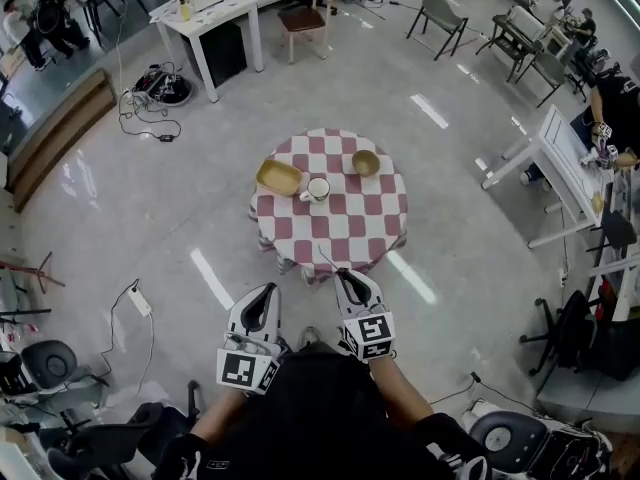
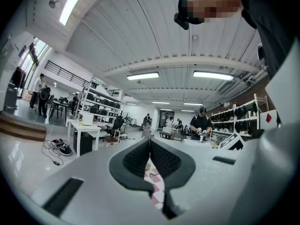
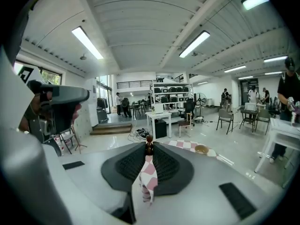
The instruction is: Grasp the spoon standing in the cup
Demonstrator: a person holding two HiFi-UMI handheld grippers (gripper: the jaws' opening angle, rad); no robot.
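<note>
A round table with a red-and-white checked cloth (image 1: 340, 230) stands on the floor ahead of me. On it sit a white cup (image 1: 318, 189), a yellow dish (image 1: 279, 177) and a wooden bowl (image 1: 365, 162). I see no spoon in the cup. Both grippers hang close to my body, short of the table. My right gripper (image 1: 340, 274) is shut on a thin dark spoon (image 1: 327, 259), which pokes out toward the table. In the right gripper view the spoon's brown end (image 3: 149, 145) shows pinched at the tips of the right gripper (image 3: 149, 152). My left gripper (image 1: 268, 290) (image 2: 150, 142) is shut and holds nothing.
Shiny grey floor surrounds the table. A white desk (image 1: 205, 13) with cables (image 1: 150, 93) beside it stands far left, a wooden chair (image 1: 305, 18) at the back. A white table (image 1: 560, 163) with a person (image 1: 610, 108) is at the right. Office chairs stand near my feet.
</note>
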